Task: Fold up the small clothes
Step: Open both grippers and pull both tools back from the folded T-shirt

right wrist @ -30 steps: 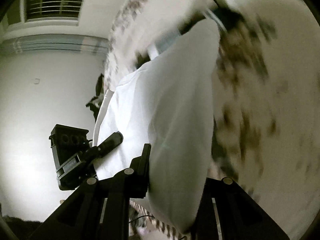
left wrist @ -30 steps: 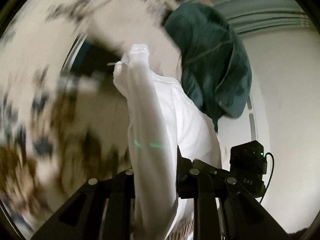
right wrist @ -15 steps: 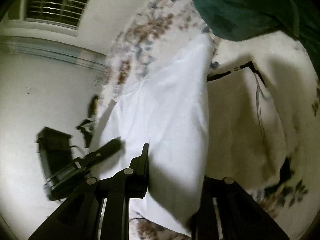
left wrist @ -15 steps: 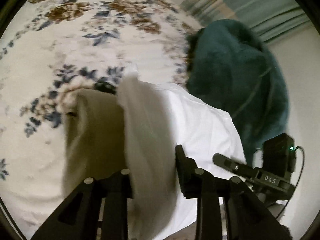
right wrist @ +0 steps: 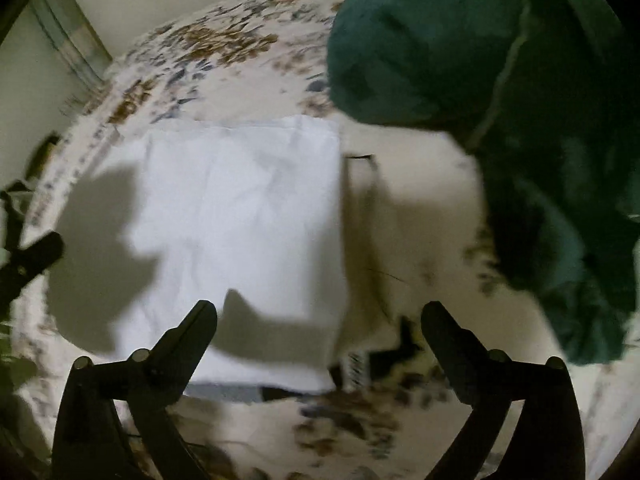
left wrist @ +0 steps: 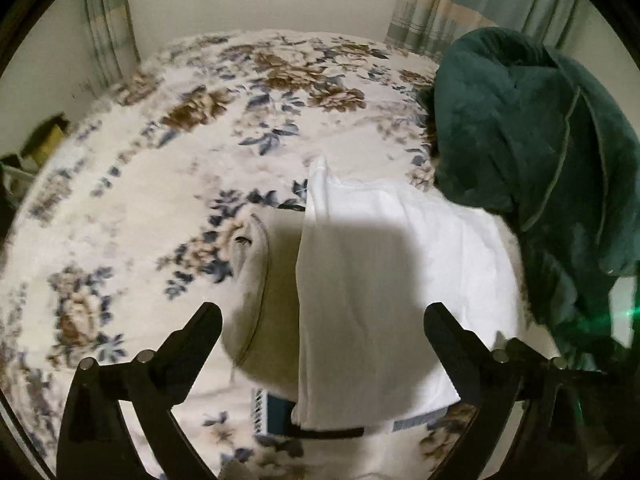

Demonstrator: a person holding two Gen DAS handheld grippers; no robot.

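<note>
A folded white garment [left wrist: 384,280] lies flat on the flowered bedspread [left wrist: 160,184]; it also shows in the right wrist view [right wrist: 240,216]. It partly covers a cream garment [left wrist: 260,320], seen to its right in the right wrist view [right wrist: 412,216]. My left gripper [left wrist: 320,316] is open and empty just above the near edge of the two garments. My right gripper [right wrist: 320,312] is open and empty above the white garment's near edge. The left gripper's fingers [right wrist: 32,256] show at the left edge of the right wrist view.
A dark green blanket [left wrist: 532,152] is heaped on the right of the bed, also in the right wrist view [right wrist: 500,80], touching the garments' far right side. A dark item with white stripes [left wrist: 276,408] pokes out under the garments. Curtains [left wrist: 440,4] and wall stand beyond the bed.
Both grippers let go of the white garment, which now lies folded flat on the bed. Both have opened and tilted down toward the bed.
</note>
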